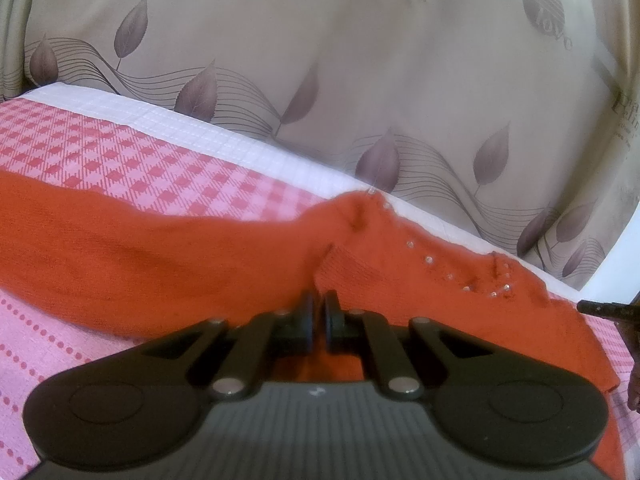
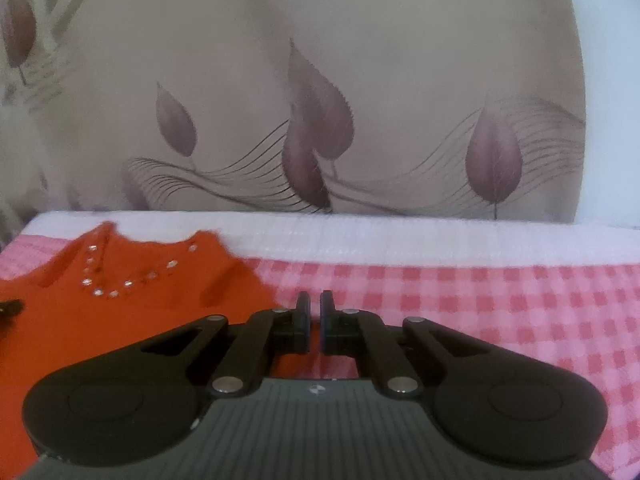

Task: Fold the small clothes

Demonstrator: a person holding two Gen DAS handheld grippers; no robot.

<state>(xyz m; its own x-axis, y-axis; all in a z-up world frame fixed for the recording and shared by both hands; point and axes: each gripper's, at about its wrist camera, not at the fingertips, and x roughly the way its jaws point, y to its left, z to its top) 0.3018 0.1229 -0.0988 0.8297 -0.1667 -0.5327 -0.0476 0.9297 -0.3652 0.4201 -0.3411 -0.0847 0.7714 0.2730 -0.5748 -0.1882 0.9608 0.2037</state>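
Note:
An orange knit top (image 1: 140, 248) with small silver studs round its neckline lies on a pink checked cloth (image 1: 120, 160). One sleeve stretches out to the left. My left gripper (image 1: 319, 304) is over the top near the armpit, its jaws nearly together; whether it pinches cloth I cannot tell. In the right wrist view the top (image 2: 132, 296) lies at the left, neckline facing the far edge. My right gripper (image 2: 315, 304) sits at the top's right edge over the checked cloth (image 2: 500, 312), jaws nearly together with a thin gap. The right gripper's tip (image 1: 604, 308) shows at the left view's right edge.
A white quilted border (image 2: 400, 240) runs along the far edge of the cloth. Behind it hangs a beige curtain (image 2: 320, 120) printed with brown leaves. A white wall strip (image 1: 616, 248) stands at the far right.

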